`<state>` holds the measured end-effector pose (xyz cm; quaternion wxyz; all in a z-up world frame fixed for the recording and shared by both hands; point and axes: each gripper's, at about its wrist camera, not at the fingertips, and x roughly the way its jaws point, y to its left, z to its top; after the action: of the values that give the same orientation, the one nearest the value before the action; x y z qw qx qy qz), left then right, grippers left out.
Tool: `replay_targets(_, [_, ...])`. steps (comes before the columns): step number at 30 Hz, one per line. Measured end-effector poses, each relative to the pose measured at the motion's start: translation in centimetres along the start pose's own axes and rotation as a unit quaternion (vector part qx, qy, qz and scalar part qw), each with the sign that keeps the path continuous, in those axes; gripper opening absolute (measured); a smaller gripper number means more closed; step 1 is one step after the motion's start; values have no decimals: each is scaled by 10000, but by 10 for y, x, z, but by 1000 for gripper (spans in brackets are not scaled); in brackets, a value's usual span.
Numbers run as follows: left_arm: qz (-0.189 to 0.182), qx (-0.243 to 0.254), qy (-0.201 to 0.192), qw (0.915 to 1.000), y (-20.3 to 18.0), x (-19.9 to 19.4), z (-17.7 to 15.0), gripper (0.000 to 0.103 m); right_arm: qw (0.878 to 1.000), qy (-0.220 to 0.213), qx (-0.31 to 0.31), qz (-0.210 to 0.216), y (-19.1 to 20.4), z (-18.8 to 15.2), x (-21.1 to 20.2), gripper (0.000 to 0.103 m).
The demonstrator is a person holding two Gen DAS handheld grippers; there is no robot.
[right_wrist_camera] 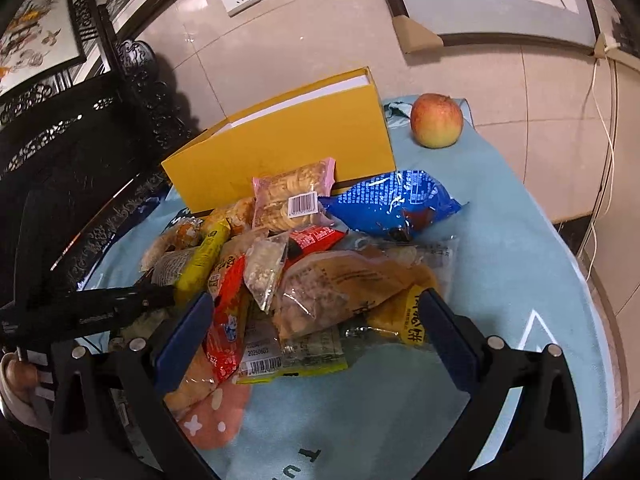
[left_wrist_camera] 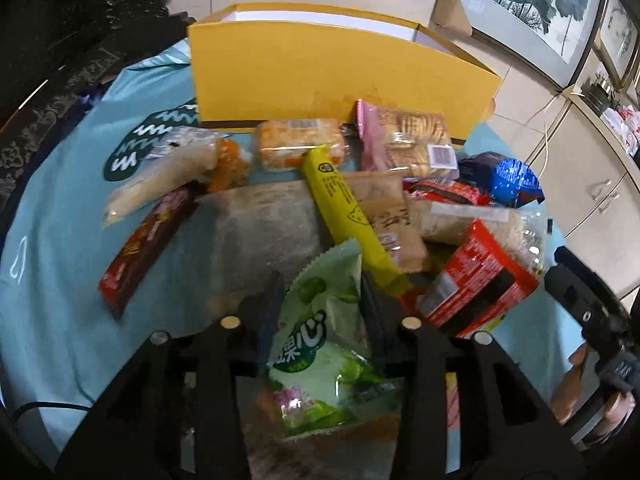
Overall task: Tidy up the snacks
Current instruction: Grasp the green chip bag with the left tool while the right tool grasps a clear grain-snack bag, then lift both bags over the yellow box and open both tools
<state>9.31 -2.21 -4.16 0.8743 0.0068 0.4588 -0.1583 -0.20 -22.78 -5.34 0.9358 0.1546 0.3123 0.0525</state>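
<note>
A pile of snack packets lies on a light blue cloth (left_wrist_camera: 52, 248) in front of an open yellow box (left_wrist_camera: 320, 76), which also shows in the right wrist view (right_wrist_camera: 288, 148). My left gripper (left_wrist_camera: 320, 292) is shut on a green-and-white snack packet (left_wrist_camera: 316, 344), held above the pile. Beyond it lie a yellow stick packet (left_wrist_camera: 340, 208), a red bar (left_wrist_camera: 148, 240) and a red noodle packet (left_wrist_camera: 480, 276). My right gripper (right_wrist_camera: 316, 312) is open, its jaws standing on either side of a tan snack bag (right_wrist_camera: 344, 288) in the pile. A blue packet (right_wrist_camera: 396, 204) lies further back.
An apple (right_wrist_camera: 437, 120) sits on the cloth at the far right, beside the box. A dark carved cabinet (right_wrist_camera: 80, 140) stands to the left. Framed pictures lean on the tiled wall behind. The left gripper's body (right_wrist_camera: 92, 308) reaches in from the left.
</note>
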Motion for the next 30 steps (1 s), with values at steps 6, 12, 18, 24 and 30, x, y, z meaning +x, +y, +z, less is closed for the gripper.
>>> replay_targets(6, [-141, -9, -264, 9996, 7, -24, 0, 13, 9999, 10, 112, -14, -3, -1, 1, 102])
replay_targets(12, [-229, -118, -473, 9985, 19, -42, -5, 13, 9999, -43, -110, 2, 5, 0, -7, 102])
replay_targets(18, [-330, -181, -736, 9966, 27, -63, -9, 13, 9922, -34, -1229, -224, 45, -1, -8, 97])
replay_targets(24, [-427, -239, -750, 9960, 31, -62, -12, 13, 9941, 532, -891, -305, 35, 23, 25, 54])
replay_targets(30, [-468, -313, -722, 9958, 35, -57, -14, 14, 9923, 770, -912, -321, 43, 30, 51, 52])
